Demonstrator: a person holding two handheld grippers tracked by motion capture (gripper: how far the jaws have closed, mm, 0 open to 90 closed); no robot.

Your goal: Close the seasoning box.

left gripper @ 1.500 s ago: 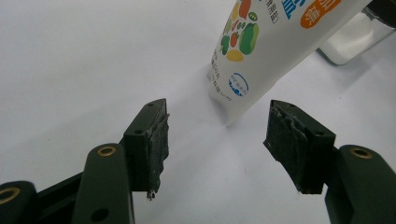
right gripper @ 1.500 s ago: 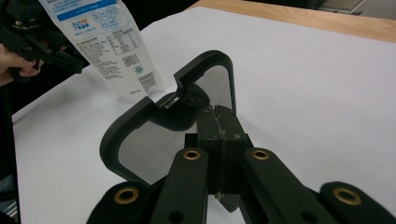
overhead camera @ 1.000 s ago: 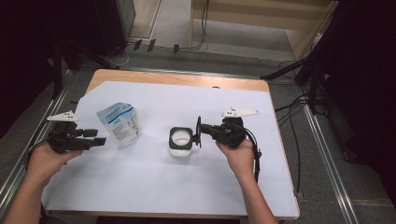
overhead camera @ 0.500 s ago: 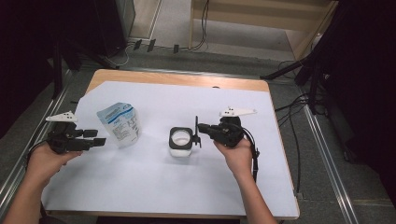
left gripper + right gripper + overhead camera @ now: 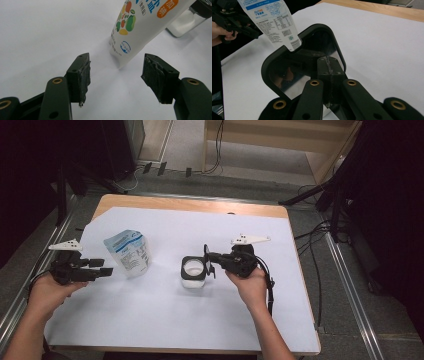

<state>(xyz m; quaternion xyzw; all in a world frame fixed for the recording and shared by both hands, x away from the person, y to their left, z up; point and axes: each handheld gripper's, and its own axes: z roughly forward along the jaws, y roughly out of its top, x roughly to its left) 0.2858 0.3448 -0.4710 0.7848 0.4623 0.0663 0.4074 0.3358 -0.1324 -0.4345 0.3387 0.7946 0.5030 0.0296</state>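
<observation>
Your left gripper sits low at the table's left, jaws spread wide — pointing right. Your right gripper points left, jaws pinched tight together — forearm angled in from below.

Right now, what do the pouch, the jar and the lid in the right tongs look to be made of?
Pouch: looks like flexible plastic film, slightly glossy, printed with text and pictures. Jar: seems clear glass or hard plastic with white contents; I cannot tell which. Lid, clamped in the right tongs: black, likely plastic rim around a shiny, reflective panel.
</observation>
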